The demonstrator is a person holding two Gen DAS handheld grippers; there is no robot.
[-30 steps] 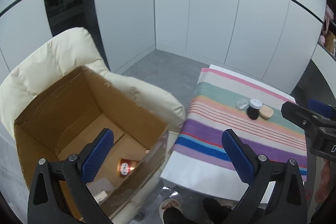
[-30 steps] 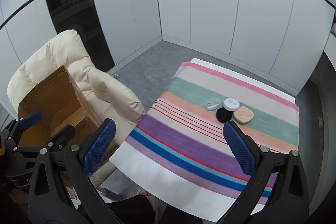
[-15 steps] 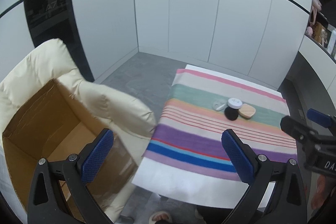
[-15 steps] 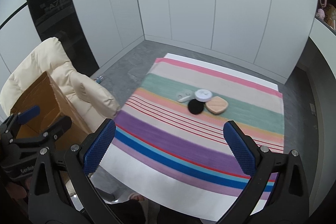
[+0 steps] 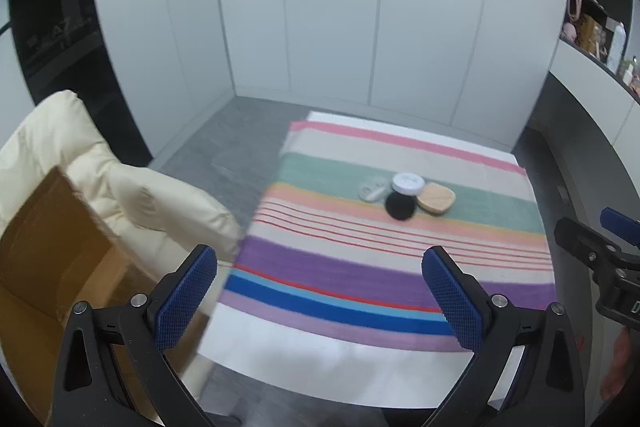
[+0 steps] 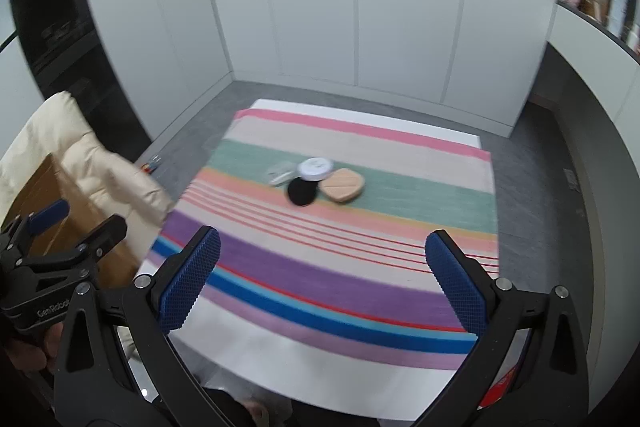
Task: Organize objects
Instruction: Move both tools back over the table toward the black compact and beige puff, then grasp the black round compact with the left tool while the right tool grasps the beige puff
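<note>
At centre frame, four small items point(image 5: 404, 193) sit clustered on the striped worktop point(image 5: 360, 275), unsorted; cardboard box point(image 5: 48, 247) lower left. My left gripper point(image 5: 320, 291) and right gripper point(image 6: 324, 279) hover, jaws wide, empty.

striped cloth point(image 5: 384, 267): 1 | cardboard box point(image 5: 48, 251): 1 | armchair point(image 5: 160, 203): 1 | small items point(image 5: 404, 193): 4

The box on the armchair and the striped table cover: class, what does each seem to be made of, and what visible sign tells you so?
The box looks like plain cardboard: matt brown, thin flat walls with sharp folded edges. The striped table cover looks like woven cloth with a matt finish and coloured bands, though motion blur hides any weave. The armchair looks padded, cream, perhaps leather-like.
</note>
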